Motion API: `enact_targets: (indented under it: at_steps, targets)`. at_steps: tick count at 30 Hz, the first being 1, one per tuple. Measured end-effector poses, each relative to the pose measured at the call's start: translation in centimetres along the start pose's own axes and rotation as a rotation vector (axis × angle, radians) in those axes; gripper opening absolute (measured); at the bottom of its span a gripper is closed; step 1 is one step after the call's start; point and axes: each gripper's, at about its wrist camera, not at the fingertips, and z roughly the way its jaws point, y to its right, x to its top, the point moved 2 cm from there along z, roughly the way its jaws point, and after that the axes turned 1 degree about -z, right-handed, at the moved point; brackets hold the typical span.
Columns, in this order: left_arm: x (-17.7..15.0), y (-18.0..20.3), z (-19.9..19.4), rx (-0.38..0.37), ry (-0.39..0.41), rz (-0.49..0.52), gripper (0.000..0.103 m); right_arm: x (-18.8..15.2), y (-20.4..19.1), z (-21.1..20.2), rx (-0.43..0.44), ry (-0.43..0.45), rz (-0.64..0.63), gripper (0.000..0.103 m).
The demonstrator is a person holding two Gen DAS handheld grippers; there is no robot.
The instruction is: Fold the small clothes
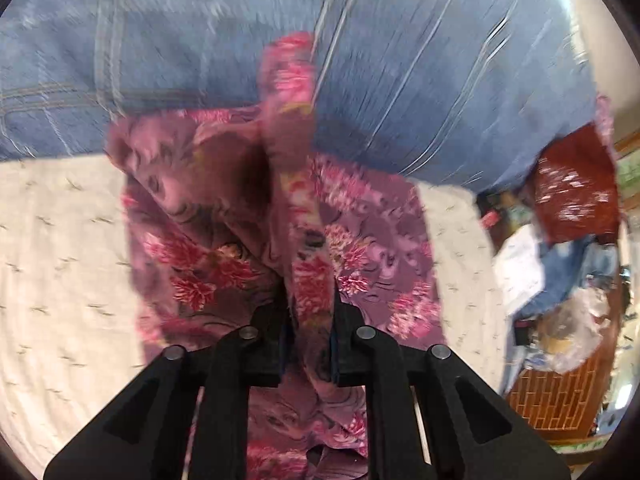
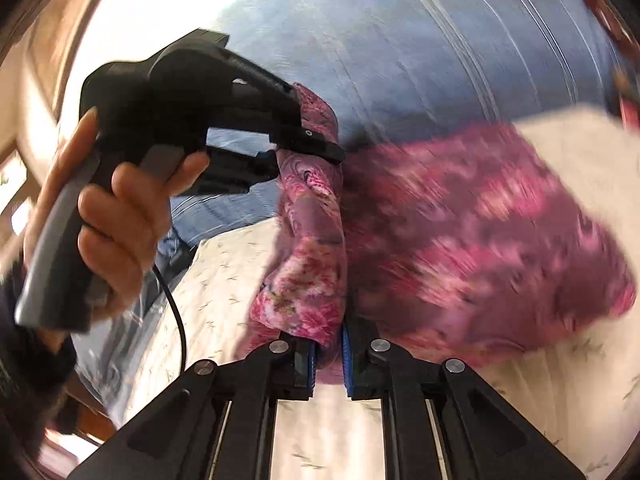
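Both tongs (image 1: 310, 344) (image 2: 328, 360) on upright floral garment (image 1: 248, 216).

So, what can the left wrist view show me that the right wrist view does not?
Only the left wrist view shows the clutter at the bed's right edge: a red cloth and a woven basket. Only the right wrist view shows the person's left hand gripping the left gripper from outside. Both show the floral garment pinched in each view's own gripper, the right gripper included, above the cream sheet and blue blanket.

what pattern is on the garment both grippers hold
Pink and red flowers on mauve garment, clearest in the left wrist view.
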Motion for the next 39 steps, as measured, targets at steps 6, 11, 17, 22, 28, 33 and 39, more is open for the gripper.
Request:
enact_targets:
  at_steps: [6, 11, 17, 22, 28, 33, 39]
  targets:
    - [0.5, 0.4, 2.9, 0.043, -0.094, -0.048, 0.034, -0.6, 2.7, 0.8, 0.054, -0.045, 0.041, 0.039]
    - [1.6, 1.5, 0.8, 0.057, -0.105, -0.022, 0.061, 0.3, 3.1, -0.8, 0.076, 0.026, 0.042, 0.063]
    - [1.5, 3.8, 2.3, 0.173, -0.149, 0.052, 0.063, 0.8, 5.8, -0.4, 0.117, 0.019, 0.19, 0.063]
    - [0.6, 6.2, 5.1, 0.29, -0.199, 0.136, 0.063, 0.8, 5.6, -0.1, 0.136, 0.027, 0.199, 0.064]
    - [0.0, 8.2, 7.3, 0.437, -0.18, 0.258, 0.063, 0.9, 5.2, 0.4, 0.151, 0.024, 0.193, 0.064]
    - [-0.9, 7.2, 6.6, 0.401, -0.155, 0.231, 0.009, 0.2, 4.9, 1.2, 0.157, -0.014, 0.165, 0.026]
    - [-1.8, 7.0, 3.3, 0.301, -0.049, 0.209, 0.006, 1.1, 6.0, -0.4, 0.229, 0.045, 0.242, 0.012]
